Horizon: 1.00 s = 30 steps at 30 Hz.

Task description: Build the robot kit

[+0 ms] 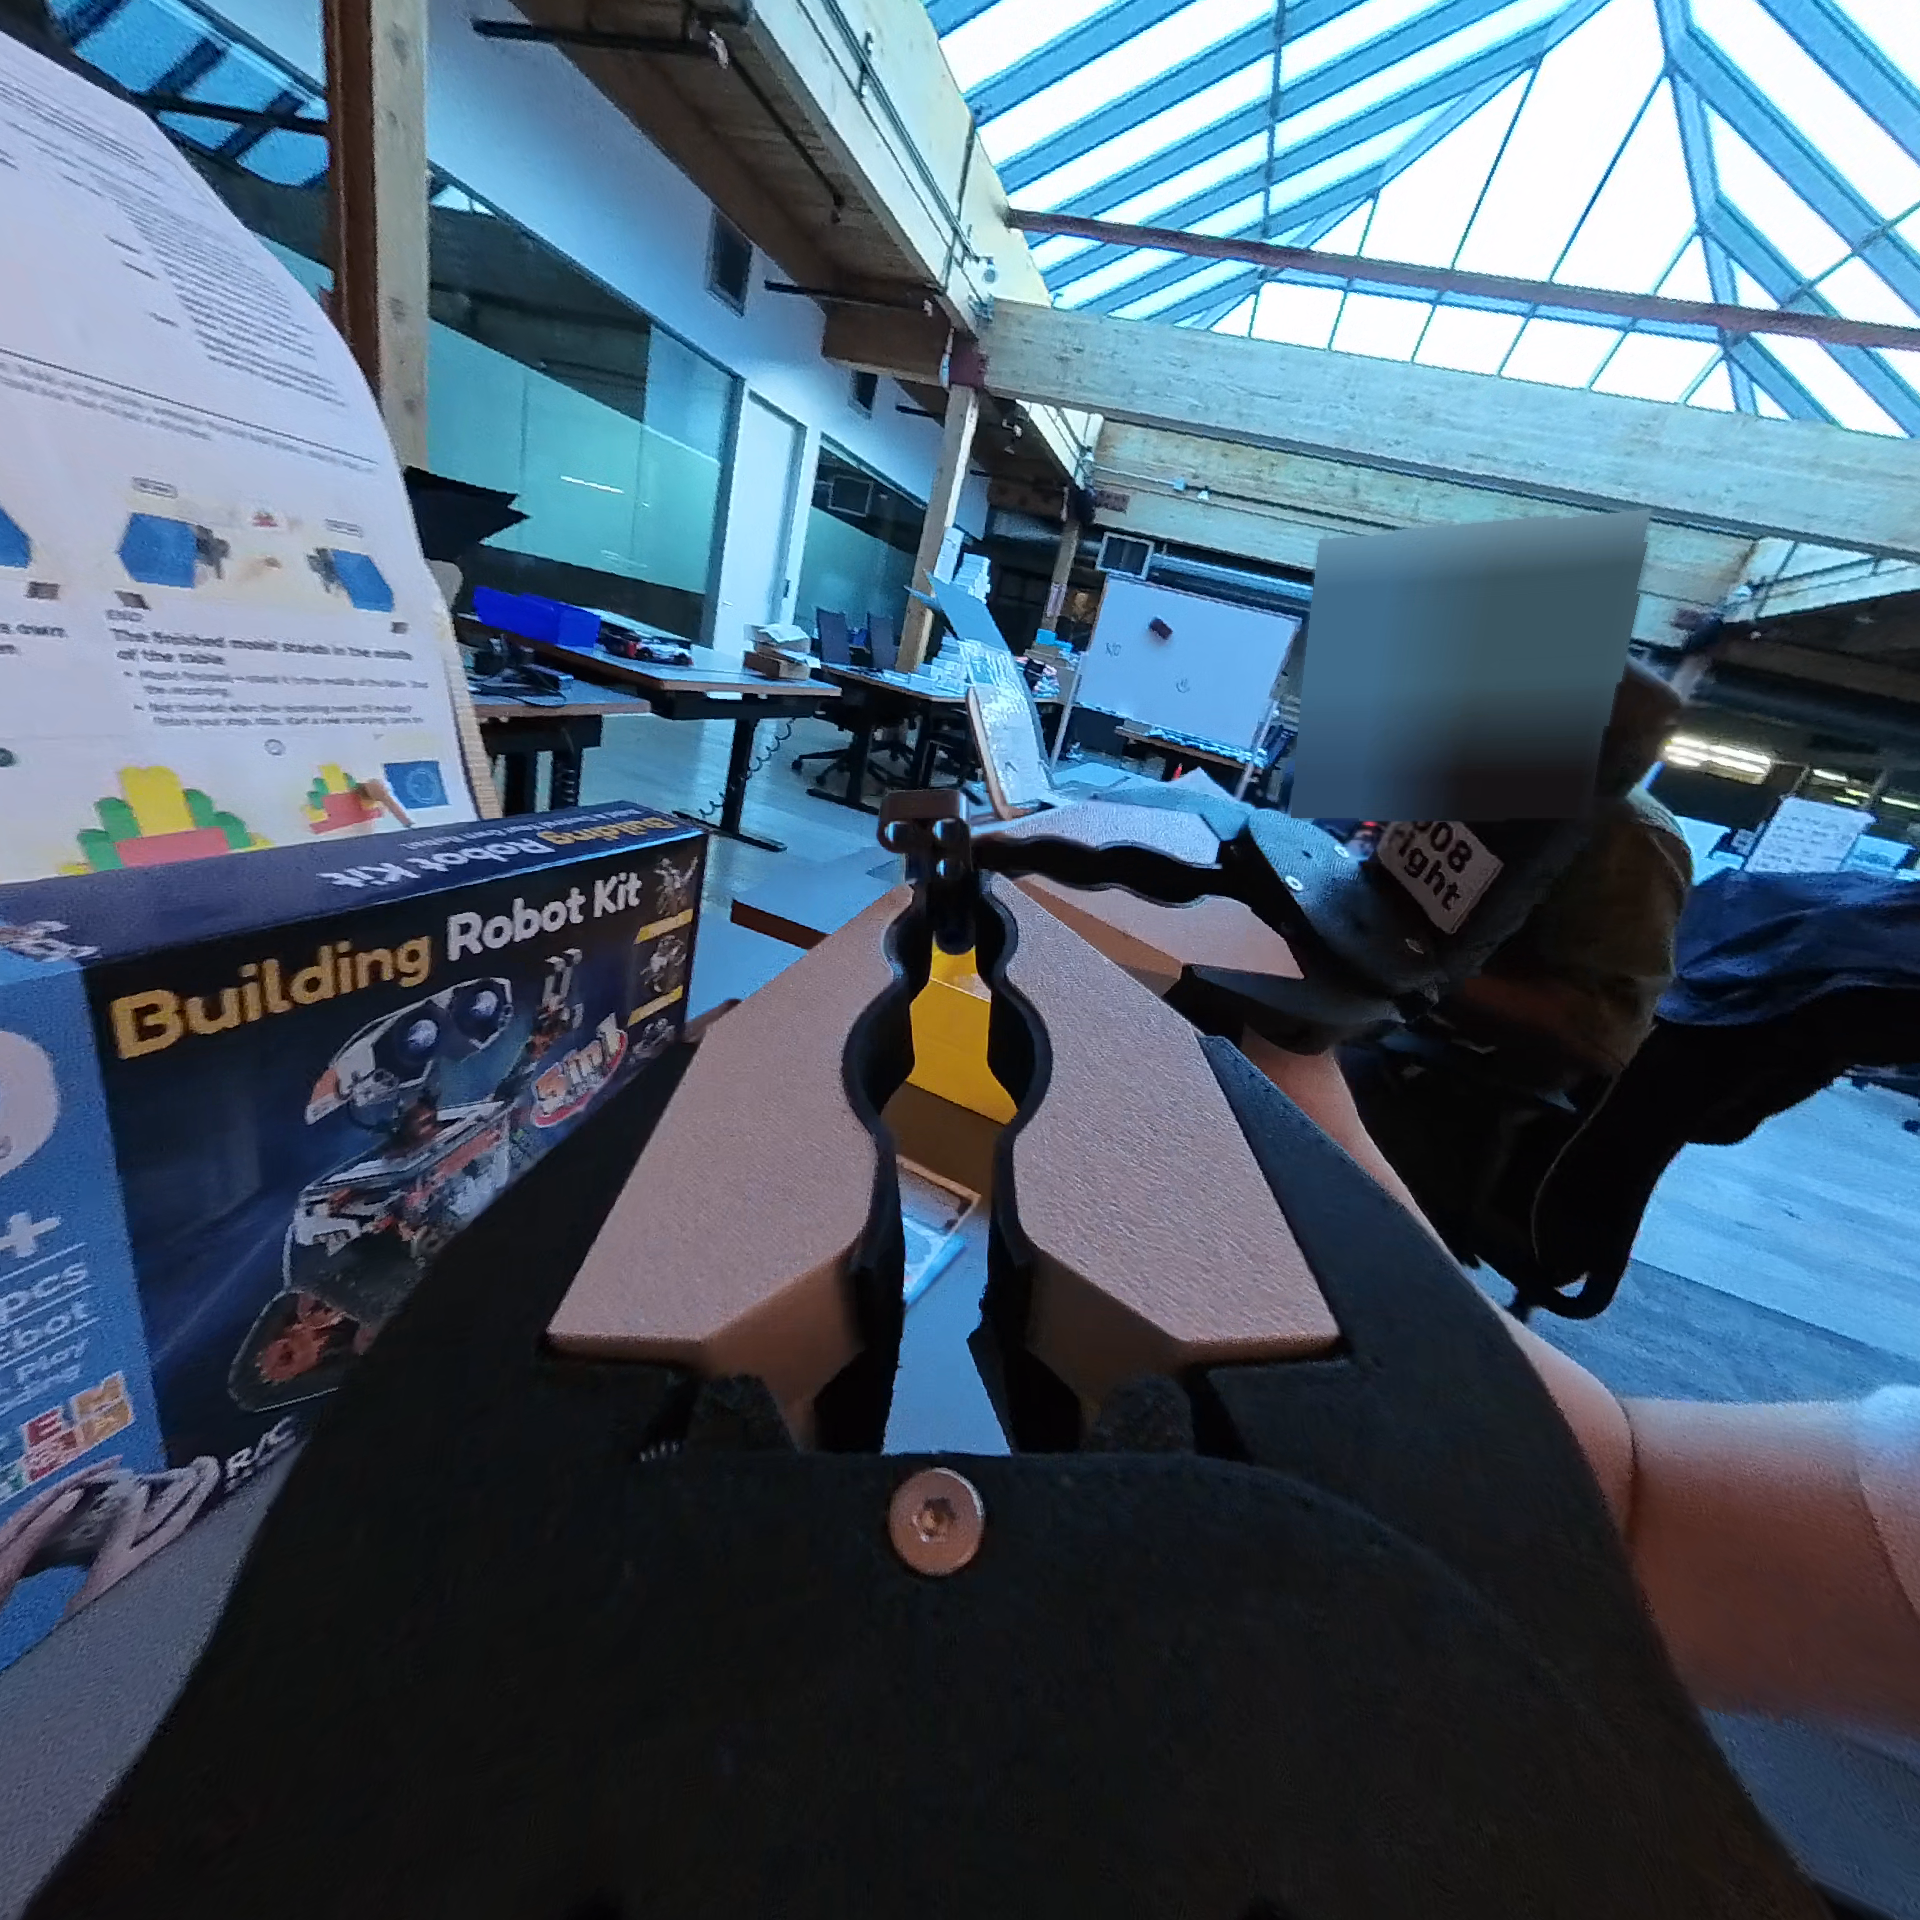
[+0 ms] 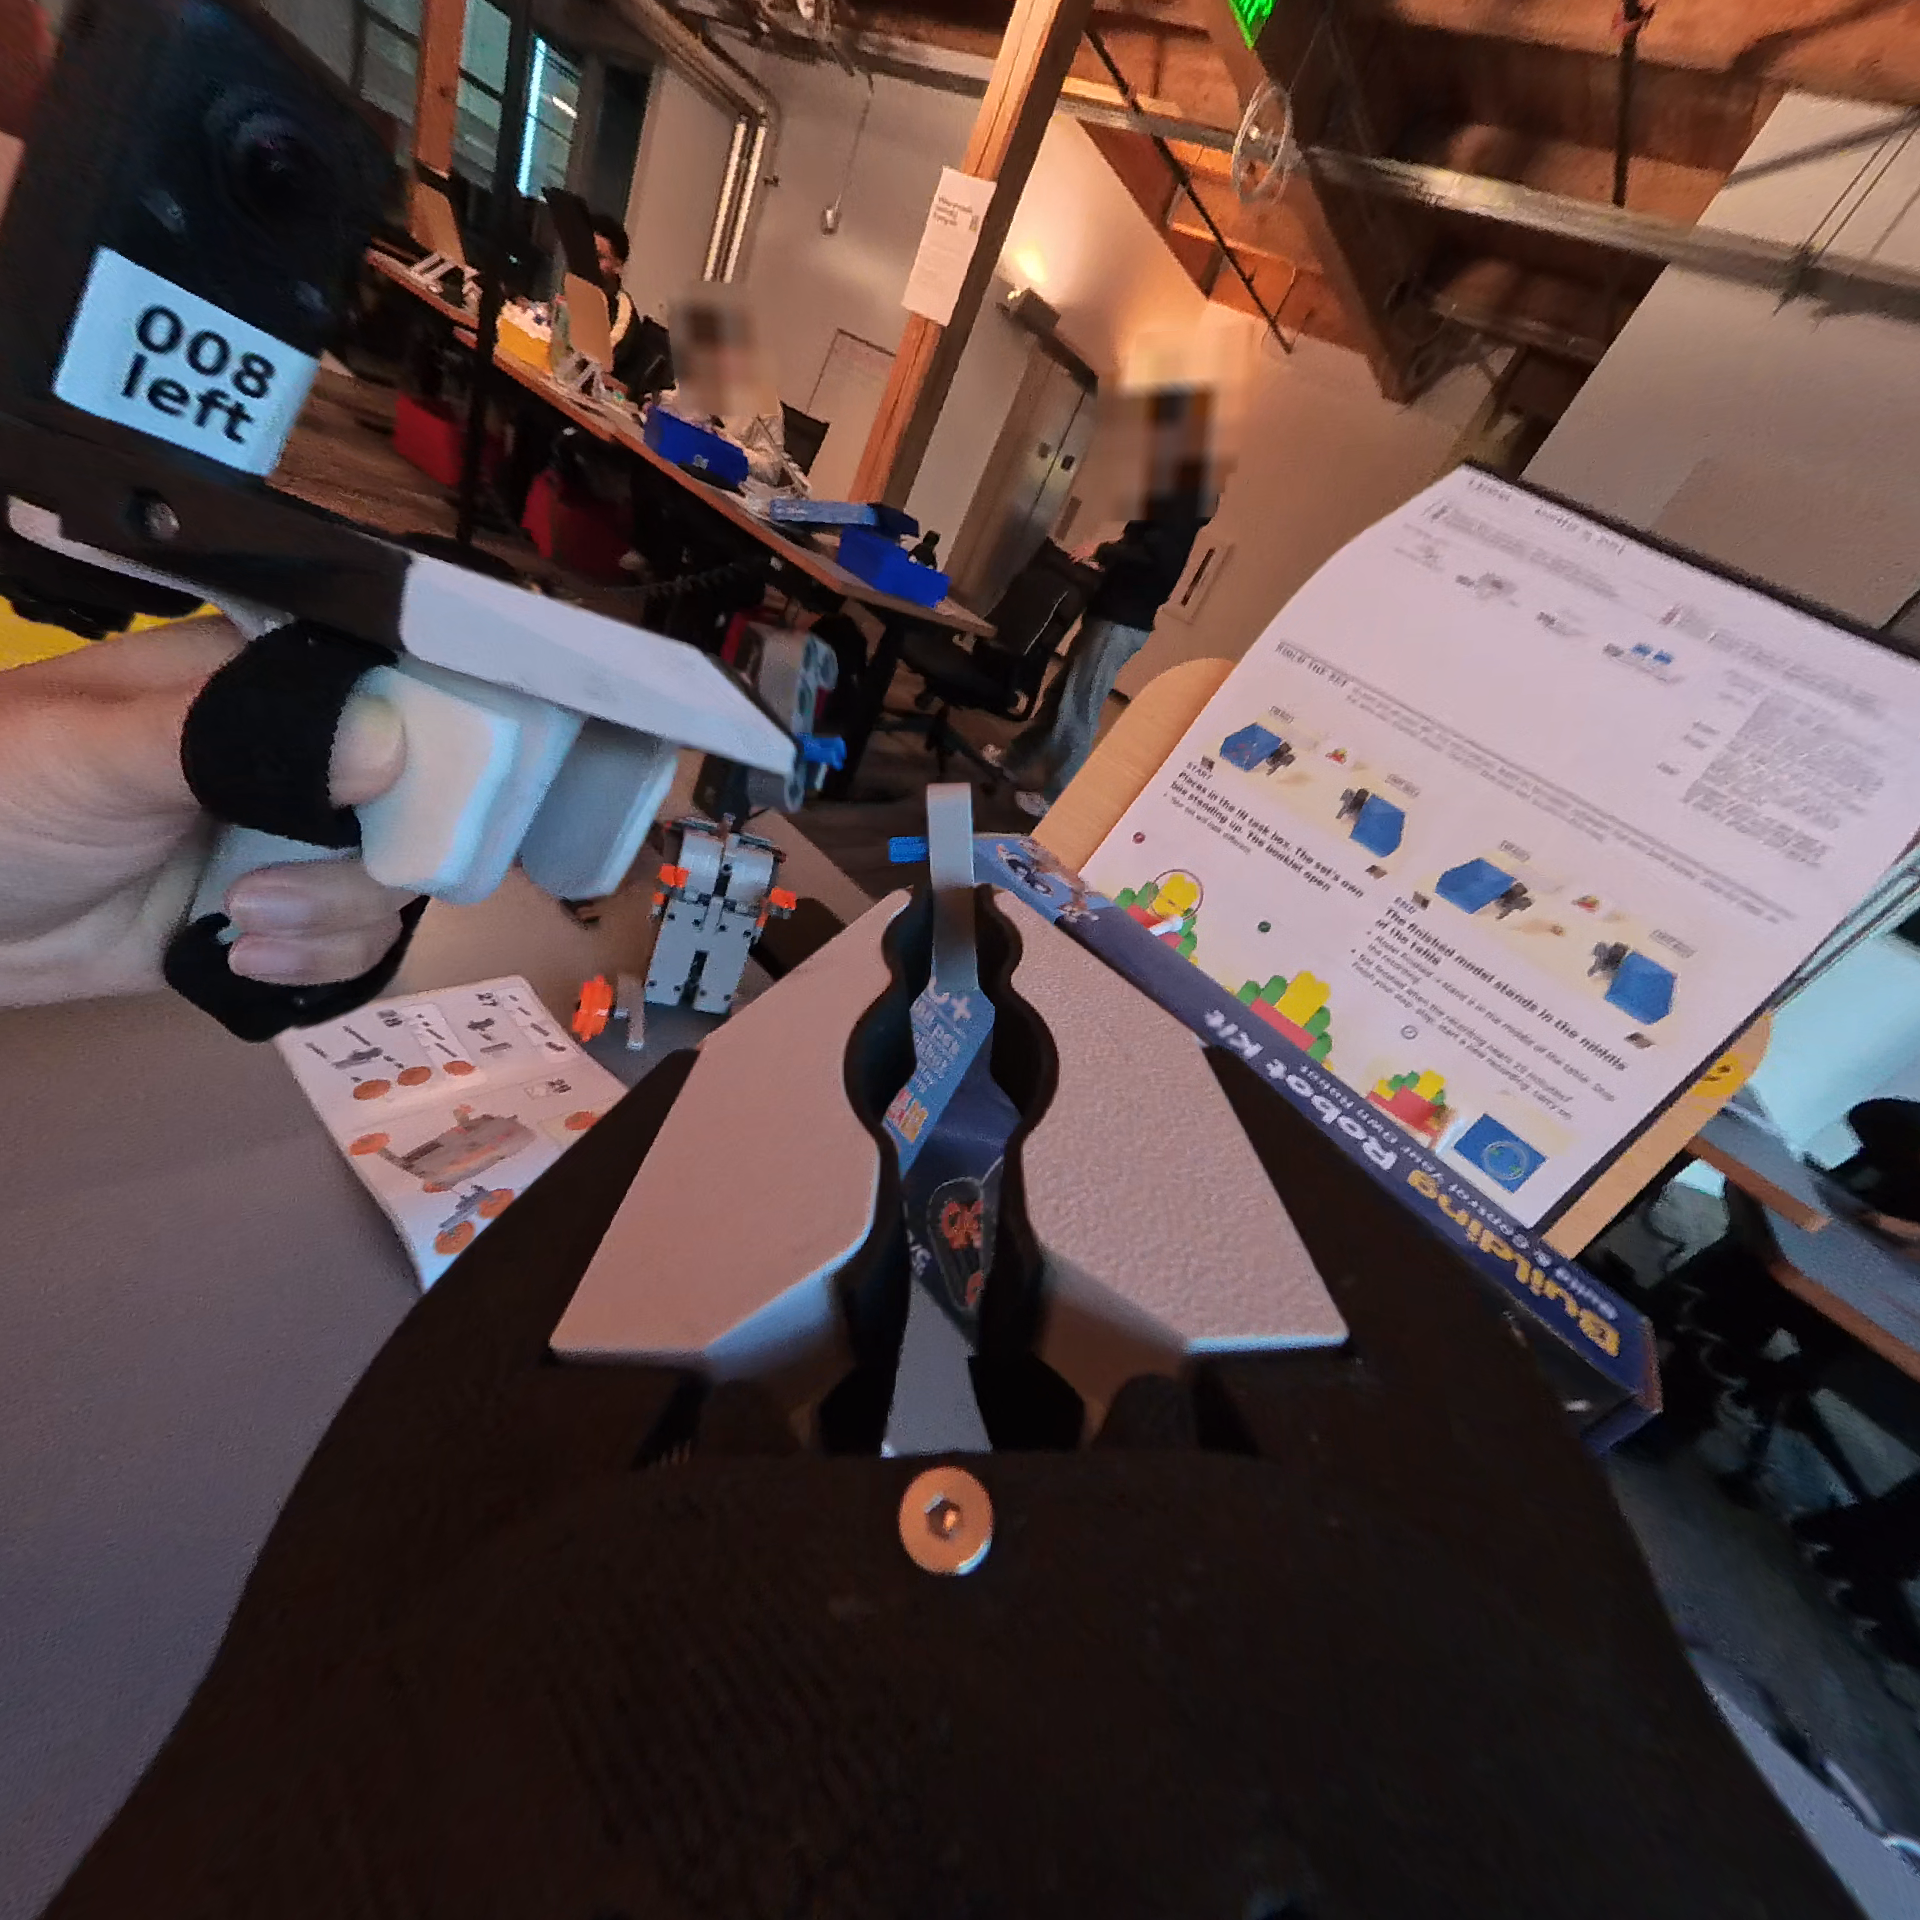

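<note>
A: Two units inspected. Left hand-held gripper (image 1: 943, 914)?
B: Clenched on a small dark piece (image 1: 928, 831).
A: Right hand-held gripper (image 2: 948, 914)?
B: Clamping a grey strip (image 2: 951, 862); kit box (image 2: 1351, 1122) at two o'clock, grey model (image 2: 712, 925) on counter (image 2: 156, 1195) at ten.

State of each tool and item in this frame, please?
left tool, shut on grey block
right tool, shut on grey beam
booklet, open, lying flat
model, partly built, upright
kit box, standing on its long edge
instruction sheet, propped upright
</note>
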Each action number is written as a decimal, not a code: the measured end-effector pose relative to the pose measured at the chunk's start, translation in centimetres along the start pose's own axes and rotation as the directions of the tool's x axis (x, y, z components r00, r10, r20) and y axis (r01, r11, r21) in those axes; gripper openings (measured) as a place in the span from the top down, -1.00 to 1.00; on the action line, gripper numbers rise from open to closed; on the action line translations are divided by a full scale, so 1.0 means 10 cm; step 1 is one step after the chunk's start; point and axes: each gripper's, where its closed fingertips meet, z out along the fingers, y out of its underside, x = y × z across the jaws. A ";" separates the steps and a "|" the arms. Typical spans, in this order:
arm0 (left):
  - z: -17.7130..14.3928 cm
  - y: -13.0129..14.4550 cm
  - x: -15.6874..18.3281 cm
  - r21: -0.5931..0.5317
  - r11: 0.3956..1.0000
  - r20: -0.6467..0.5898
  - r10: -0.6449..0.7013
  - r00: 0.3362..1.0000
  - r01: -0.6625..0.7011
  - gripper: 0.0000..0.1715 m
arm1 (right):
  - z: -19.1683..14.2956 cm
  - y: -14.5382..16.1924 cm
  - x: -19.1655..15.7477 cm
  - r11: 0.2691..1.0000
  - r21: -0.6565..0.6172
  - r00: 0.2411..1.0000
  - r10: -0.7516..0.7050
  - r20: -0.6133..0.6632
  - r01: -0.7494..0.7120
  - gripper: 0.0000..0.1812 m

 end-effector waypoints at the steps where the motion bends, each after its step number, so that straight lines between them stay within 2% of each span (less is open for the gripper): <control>1: 0.02 0.02 0.01 -0.007 1.000 -0.008 -0.003 1.000 0.003 0.94 | -0.01 -0.04 -0.01 1.000 0.015 1.000 -0.016 -0.009 0.017 0.94; 4: 0.05 0.09 -0.02 -0.024 1.000 0.004 -0.007 1.000 0.007 0.95 | -0.05 -0.10 -0.02 0.998 0.030 0.998 -0.054 -0.021 0.055 0.94; 11: 0.07 0.12 -0.06 -0.017 1.000 0.006 -0.019 1.000 0.019 0.95 | -0.07 -0.01 -0.02 0.988 -0.046 0.989 -0.148 -0.030 0.146 0.94; 13: 0.07 0.13 -0.06 -0.021 1.000 0.008 -0.017 1.000 0.018 0.95 | -0.04 0.02 -0.08 0.987 -0.068 0.990 -0.143 0.004 0.143 0.94; 18: 0.07 0.15 -0.10 -0.040 0.999 0.041 0.016 0.999 -0.015 0.95 | -0.02 0.03 -0.12 0.983 -0.083 0.986 -0.167 -0.004 0.166 0.94; 21: 0.07 0.15 -0.10 -0.041 0.999 0.039 0.016 0.999 -0.014 0.95 | -0.02 0.04 -0.04 0.982 -0.094 0.985 -0.166 -0.056 0.161 0.94; 23: 0.07 0.16 -0.09 -0.043 0.999 0.034 0.017 0.999 -0.015 0.95 | 0.00 0.06 -0.09 0.985 -0.095 0.989 -0.148 -0.019 0.146 0.94; 30: 0.07 0.18 -0.11 -0.055 0.998 0.041 0.018 0.999 -0.015 0.95 | 0.03 0.11 -0.13 0.974 -0.124 0.981 -0.191 -0.018 0.188 0.94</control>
